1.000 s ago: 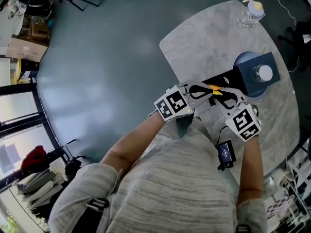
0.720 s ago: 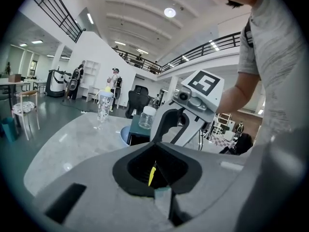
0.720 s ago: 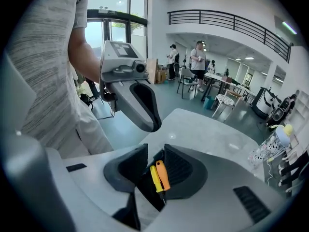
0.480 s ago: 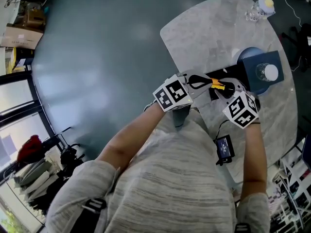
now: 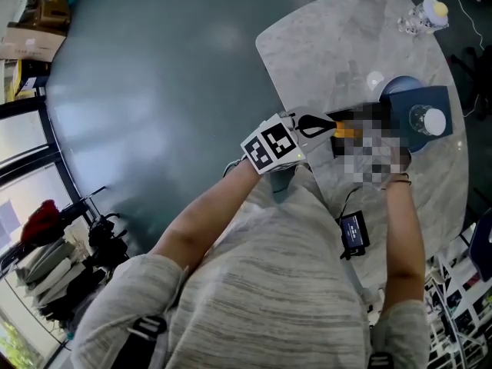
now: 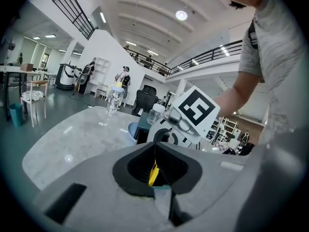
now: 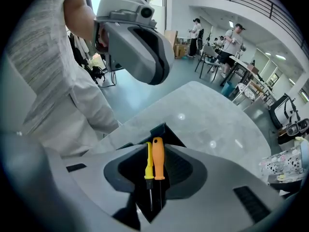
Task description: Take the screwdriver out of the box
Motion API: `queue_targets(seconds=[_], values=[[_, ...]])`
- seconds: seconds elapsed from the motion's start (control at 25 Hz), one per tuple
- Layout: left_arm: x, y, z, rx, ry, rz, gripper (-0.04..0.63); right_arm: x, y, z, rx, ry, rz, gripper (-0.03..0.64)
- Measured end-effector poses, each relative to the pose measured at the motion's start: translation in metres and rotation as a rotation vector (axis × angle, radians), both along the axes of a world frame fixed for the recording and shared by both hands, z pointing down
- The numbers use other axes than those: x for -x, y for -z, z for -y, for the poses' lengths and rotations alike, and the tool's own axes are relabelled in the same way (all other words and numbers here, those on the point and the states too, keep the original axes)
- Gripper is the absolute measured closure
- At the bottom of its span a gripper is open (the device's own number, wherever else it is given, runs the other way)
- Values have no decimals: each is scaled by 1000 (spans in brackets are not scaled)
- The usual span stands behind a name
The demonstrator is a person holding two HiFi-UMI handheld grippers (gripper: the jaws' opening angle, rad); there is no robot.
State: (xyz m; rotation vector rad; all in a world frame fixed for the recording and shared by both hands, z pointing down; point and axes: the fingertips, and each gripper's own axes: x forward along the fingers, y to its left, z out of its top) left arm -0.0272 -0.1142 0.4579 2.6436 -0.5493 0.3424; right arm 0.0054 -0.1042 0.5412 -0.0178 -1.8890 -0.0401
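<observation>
An orange-handled screwdriver and a thinner yellow one lie side by side in a black box on the grey table. My right gripper points steeply down over them. Its jaws have just been opening, and both handles sit in the gap with no pad pressing on them. A mosaic patch covers this gripper in the head view, where a bit of orange handle shows. My left gripper is shut, its tips at the box's near end. A sliver of the yellow handle shows past them.
A dark blue box with a white-capped jar on it stands just beyond the black box. A plastic bottle stands at the table's far edge. A small black device on a cable lies near me. Several people stand far off.
My right gripper has sunk toward the open box and tipped further downward. The left gripper has dipped slightly and stays at the box's near end.
</observation>
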Motion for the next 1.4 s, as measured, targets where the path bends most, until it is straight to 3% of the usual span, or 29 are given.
queue_targets(seconds=[0.4,0.88,1.4], values=[[4,-6,2,32,34,-14,577,-4,-32,5,53,55,-100,531],[8,-8,3,50,44,-23,577,-3,-49,0,141,56,-152,529],[10,-10,5,53,40,-16,577,-7,-66,0,131,101,-236,514]])
